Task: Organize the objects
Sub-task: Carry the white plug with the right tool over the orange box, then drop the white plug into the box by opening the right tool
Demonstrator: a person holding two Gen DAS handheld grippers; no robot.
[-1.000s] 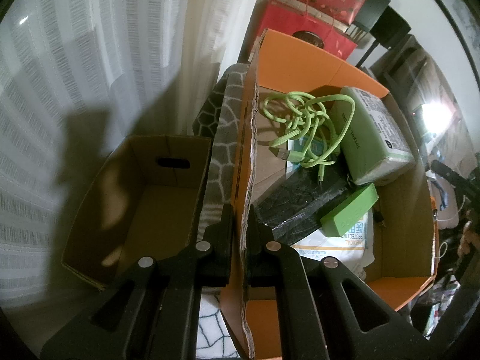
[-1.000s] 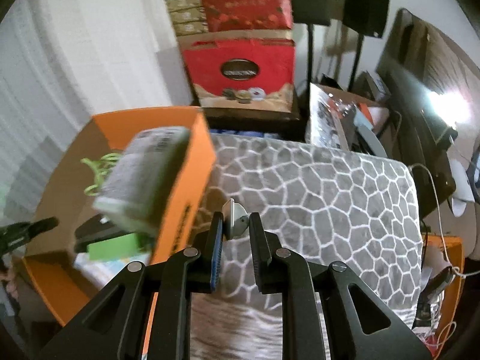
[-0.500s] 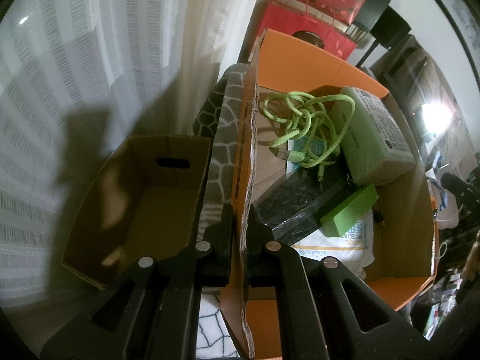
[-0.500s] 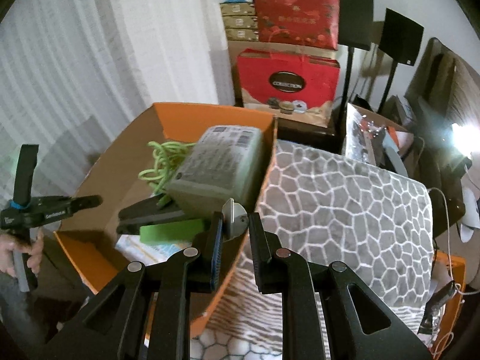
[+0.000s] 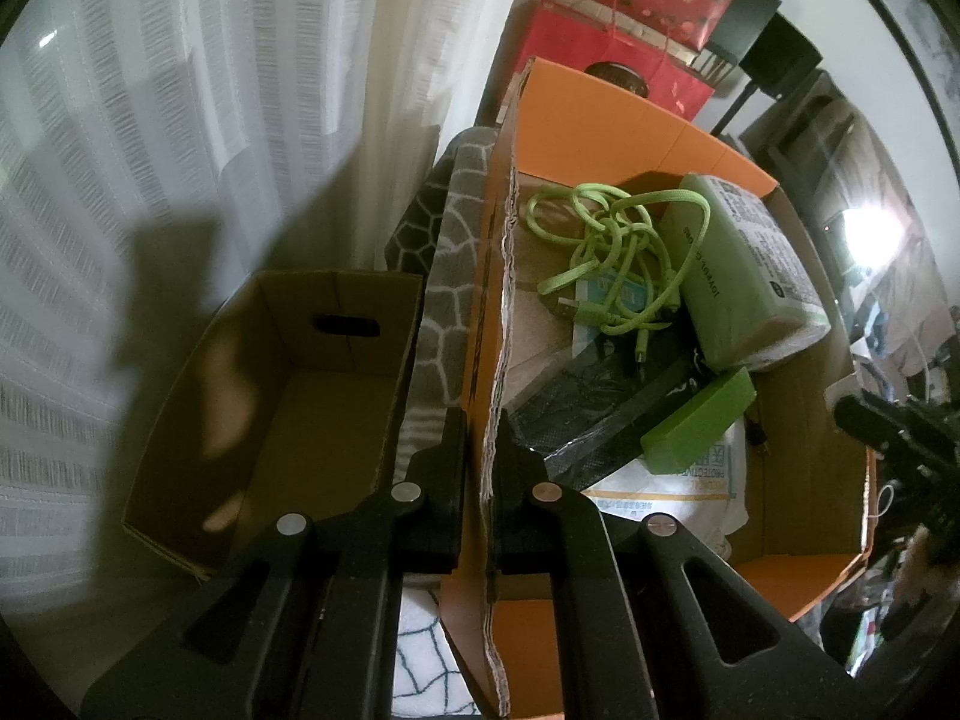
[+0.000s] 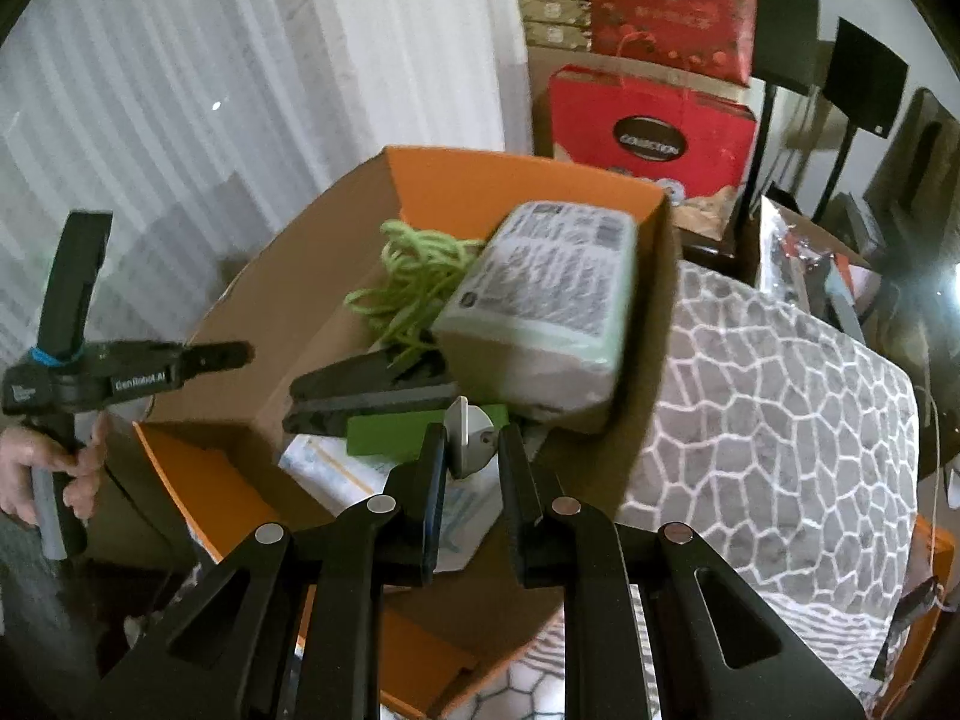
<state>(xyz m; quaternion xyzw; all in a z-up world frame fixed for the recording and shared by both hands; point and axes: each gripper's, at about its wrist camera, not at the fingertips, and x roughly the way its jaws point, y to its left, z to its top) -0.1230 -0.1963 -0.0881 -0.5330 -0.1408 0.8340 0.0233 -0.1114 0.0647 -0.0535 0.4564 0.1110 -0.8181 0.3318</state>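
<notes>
My left gripper is shut on the torn near wall of the orange cardboard box. Inside lie a tangled green cable, a pale green wrapped pack, a green block and a black flat item. My right gripper hangs over the orange box's near right part, shut on a small white-grey object. Just beyond it are the green block and the pale green pack. The left gripper, held by a hand, shows at the box's left wall.
An empty brown cardboard box stands left of the orange one, against a white curtain. A grey patterned blanket lies to the right of the orange box. Red gift bags and stacked boxes stand behind it.
My right gripper has carried the small white-grey object left, from over the grey blanket to over the orange box. The left gripper has kept its hold on the box wall.
</notes>
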